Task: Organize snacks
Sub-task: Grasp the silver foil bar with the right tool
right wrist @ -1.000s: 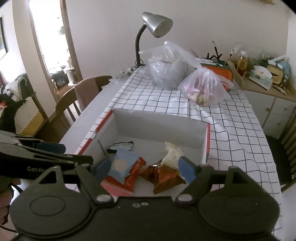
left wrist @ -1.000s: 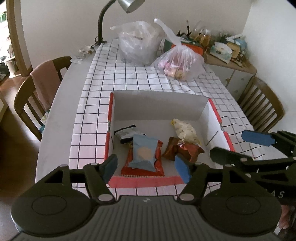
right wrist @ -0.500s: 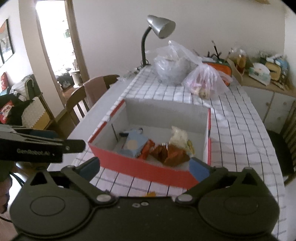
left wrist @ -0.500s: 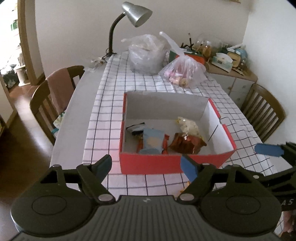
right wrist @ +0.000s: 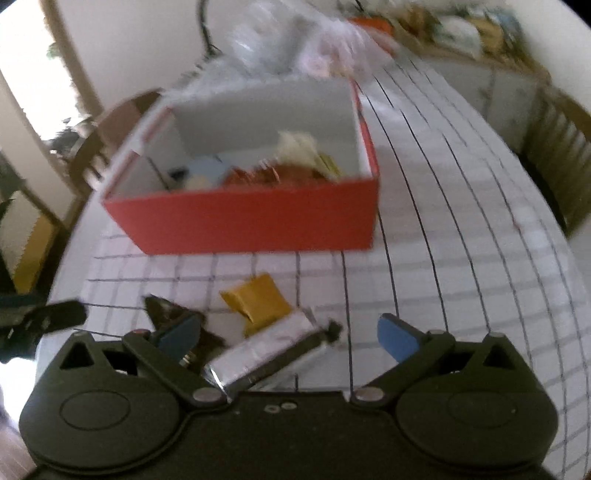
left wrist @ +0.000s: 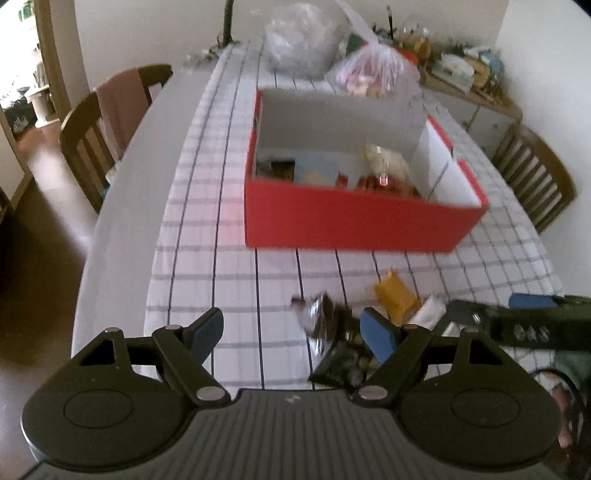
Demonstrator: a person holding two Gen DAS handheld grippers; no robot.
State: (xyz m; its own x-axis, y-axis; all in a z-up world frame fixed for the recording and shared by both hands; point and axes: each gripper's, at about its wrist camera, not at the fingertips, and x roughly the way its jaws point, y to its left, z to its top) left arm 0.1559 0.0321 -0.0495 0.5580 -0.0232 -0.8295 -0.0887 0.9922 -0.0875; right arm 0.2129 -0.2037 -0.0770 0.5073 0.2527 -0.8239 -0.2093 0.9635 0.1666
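Note:
A red box with white inside walls stands on the checked tablecloth and holds several snack packets; it also shows in the right wrist view. In front of it lie a yellow packet, a dark packet and a silver-white packet. My left gripper is open and empty, low over the table with the dark packet by its right finger. My right gripper is open and empty over the silver packet.
Two clear plastic bags of goods sit behind the box by a lamp stem. Wooden chairs stand at the left and right of the table. A cluttered sideboard is at the back right.
Both grippers have pulled back from over the box and dropped toward the near table edge. The loose packets in front of the box have come into view.

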